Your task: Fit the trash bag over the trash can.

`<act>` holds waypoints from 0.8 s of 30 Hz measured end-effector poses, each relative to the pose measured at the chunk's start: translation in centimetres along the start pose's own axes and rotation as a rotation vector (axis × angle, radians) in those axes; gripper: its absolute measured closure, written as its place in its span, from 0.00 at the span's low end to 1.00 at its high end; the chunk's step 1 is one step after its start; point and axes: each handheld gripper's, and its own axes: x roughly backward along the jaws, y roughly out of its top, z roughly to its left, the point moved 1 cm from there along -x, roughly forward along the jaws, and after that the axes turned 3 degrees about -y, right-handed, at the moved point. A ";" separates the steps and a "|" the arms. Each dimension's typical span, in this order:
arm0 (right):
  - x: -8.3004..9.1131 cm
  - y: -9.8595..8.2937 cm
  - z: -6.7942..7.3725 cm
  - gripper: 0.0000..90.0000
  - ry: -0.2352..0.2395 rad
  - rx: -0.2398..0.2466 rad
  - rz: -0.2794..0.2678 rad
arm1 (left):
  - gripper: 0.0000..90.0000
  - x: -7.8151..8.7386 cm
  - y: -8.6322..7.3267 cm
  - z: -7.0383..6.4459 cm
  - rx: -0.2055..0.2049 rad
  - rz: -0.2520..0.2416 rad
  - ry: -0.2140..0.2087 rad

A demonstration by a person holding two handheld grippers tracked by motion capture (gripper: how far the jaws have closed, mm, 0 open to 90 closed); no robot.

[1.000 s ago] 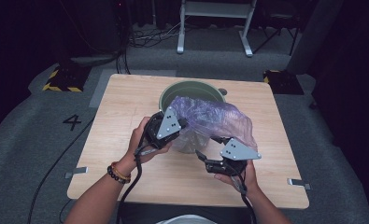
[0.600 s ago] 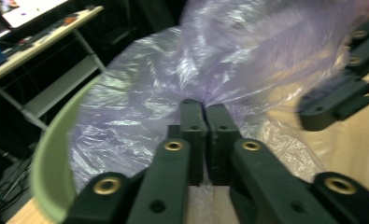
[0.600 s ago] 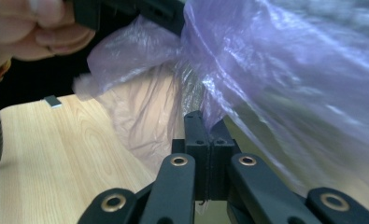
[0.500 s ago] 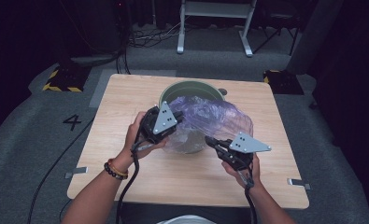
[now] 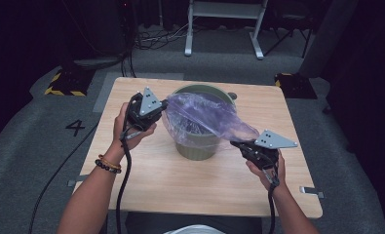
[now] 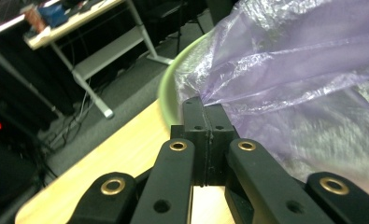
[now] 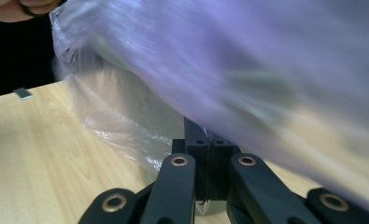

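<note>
1. High view: a green bucket (image 5: 197, 141) stands near the middle of a light wooden table (image 5: 151, 175), and a translucent purple plastic bag (image 5: 204, 117) is stretched across its open top.
2. The left gripper (image 5: 162, 105) is held up just to the left of the bucket's rim, gripped by the person's left hand (image 5: 129, 127), which wears a beaded bracelet at the wrist.
3. The right gripper (image 5: 235, 144) is held lower, just to the right of the bucket's side, in the person's right hand (image 5: 264, 168).
4. The bag runs taut from one gripper to the other, sloping down over the bucket toward the right one.
5. Left gripper view: the black jaws are pressed fully together, pinching a gathered edge of the bag (image 6: 285, 70) beside the bucket's green rim (image 6: 170, 79).
6. Right gripper view: the jaws are likewise closed flat on the bag's film (image 7: 247, 70), which drapes blurred above the table (image 7: 37, 154).
</note>
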 end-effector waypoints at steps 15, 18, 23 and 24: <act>-1.3 -1.4 -2.7 1.00 -0.037 -0.030 0.063 | 0.83 0.1 -4.6 2.8 0.101 0.021 0.002; -1.0 -1.3 -2.6 0.85 -0.047 -0.010 0.034 | 0.47 0.8 -4.7 2.2 0.113 -0.022 -0.046; -0.3 -0.8 -1.6 0.50 -0.079 0.090 0.006 | 0.27 2.5 -5.1 0.8 0.125 -0.096 -0.121; -0.1 -0.7 -1.3 0.43 -0.083 0.120 -0.003 | 0.24 2.6 -5.3 0.5 0.131 -0.095 -0.132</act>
